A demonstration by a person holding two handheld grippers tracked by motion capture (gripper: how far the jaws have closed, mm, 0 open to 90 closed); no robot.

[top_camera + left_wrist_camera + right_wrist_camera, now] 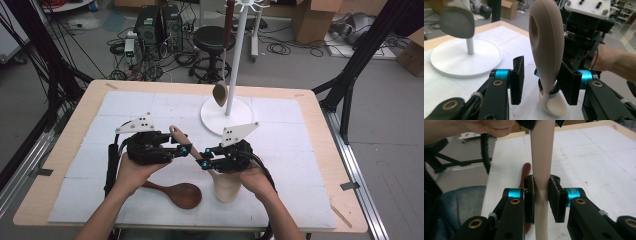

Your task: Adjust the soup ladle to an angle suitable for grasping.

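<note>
A pale wooden spatula stands tilted above the mat, broad end down, with its handle reaching up and left. My right gripper is shut on the handle's middle; in the right gripper view both pads press the shaft. My left gripper is open around the upper handle. In the left gripper view the handle's wide end with its hole rises between the jaws, against the right pad and apart from the left one. A dark brown spoon lies flat near the front edge.
A white hook stand rises at the back centre of the white mat, with a spoon hanging from it above the round base. The dark spoon's handle lies below my right gripper.
</note>
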